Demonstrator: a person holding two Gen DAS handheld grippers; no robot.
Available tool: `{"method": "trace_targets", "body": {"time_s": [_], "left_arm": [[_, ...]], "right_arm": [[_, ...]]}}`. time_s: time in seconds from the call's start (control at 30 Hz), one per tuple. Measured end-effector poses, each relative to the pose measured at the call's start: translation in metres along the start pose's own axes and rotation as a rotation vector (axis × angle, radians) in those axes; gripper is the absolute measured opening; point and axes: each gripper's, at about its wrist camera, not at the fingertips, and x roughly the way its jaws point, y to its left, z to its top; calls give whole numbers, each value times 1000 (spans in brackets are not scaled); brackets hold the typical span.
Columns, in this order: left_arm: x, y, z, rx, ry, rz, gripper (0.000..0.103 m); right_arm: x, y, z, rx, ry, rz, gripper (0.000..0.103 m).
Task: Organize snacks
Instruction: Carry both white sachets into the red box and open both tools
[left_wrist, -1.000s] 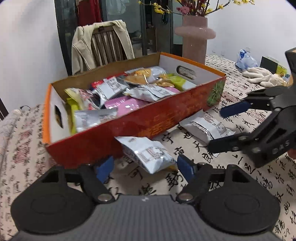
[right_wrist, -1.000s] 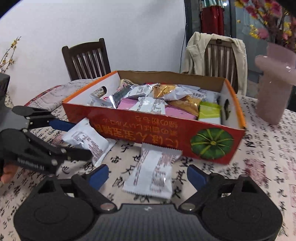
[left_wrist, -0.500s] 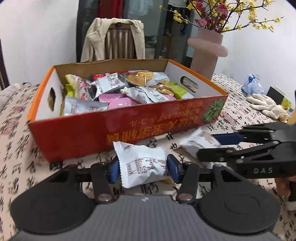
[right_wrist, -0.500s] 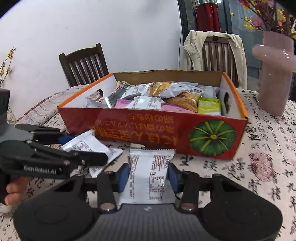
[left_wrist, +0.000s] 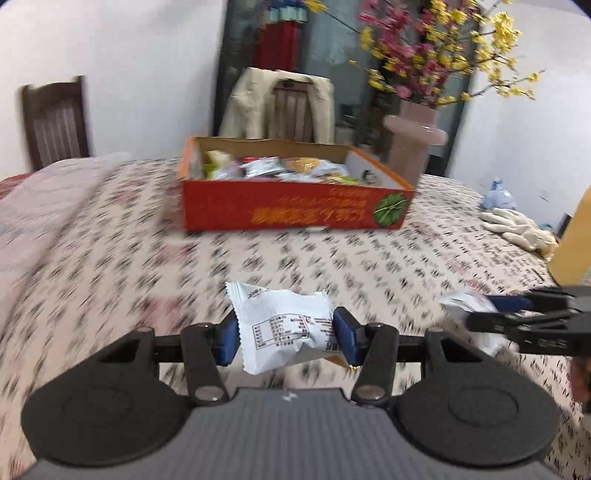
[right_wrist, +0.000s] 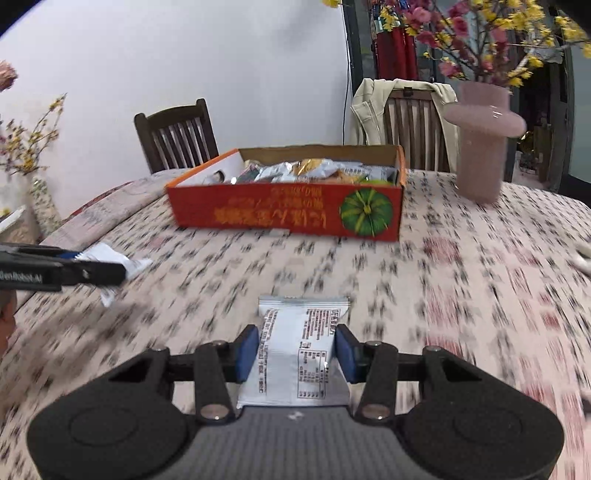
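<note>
Now each gripper pinches one white snack pack, low in the middle of its own view. The left gripper (left_wrist: 286, 338) clamps its pack (left_wrist: 282, 326); the right gripper (right_wrist: 294, 352) clamps the other pack (right_wrist: 300, 354). The box (right_wrist: 288, 214) sits upper middle, likely where the packs go.

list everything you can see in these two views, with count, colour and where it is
snack packet in left gripper: 1, white, clamped between the pads
snack packet in right gripper: 1, white, clamped between the pads
snack box: 1, red-orange with a green pumpkin print, mid-table, full of mixed packets
tablecloth: 1, cream with black characters, covers the table
vase: 1, pink, right of the box, holding red and yellow blossoms
chairs: 2, dark wood, behind the table; bare one, one under a beige jacket
gloves: pale, far right table edge
left gripper: 1, black with blue pads
right gripper: 1, black with blue pads
</note>
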Motion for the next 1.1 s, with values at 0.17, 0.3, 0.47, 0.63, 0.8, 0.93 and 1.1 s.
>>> {"method": "trace_targets", "body": {"time_s": [0.17, 0.3, 0.47, 0.63, 0.8, 0.93, 1.1], "left_arm": [[-34, -3, -31, -63, 37, -1, 53], [-50, -13, -37, -46, 21, 9, 53], [-56, -20, -35, -34, -3, -4, 53], [-48, -19, -27, -37, 2, -17, 53], [-26, -18, 9, -30, -7, -92, 53], [2, -24, 57, 7, -38, -159, 53], [53, -32, 118, 40, -71, -182, 53]], "right_arm": [[-47, 14, -40, 26, -1, 19, 44], [-66, 18, -57, 44, -13, 39, 44], [-73, 22, -61, 38, -34, 43, 44], [-71, 18, -61, 45, -35, 38, 44], [-60, 10, -45, 50, -28, 61, 44], [-48, -2, -7, -5, -66, 45, 44], [-23, -26, 58, -26, -141, 24, 44]]}}
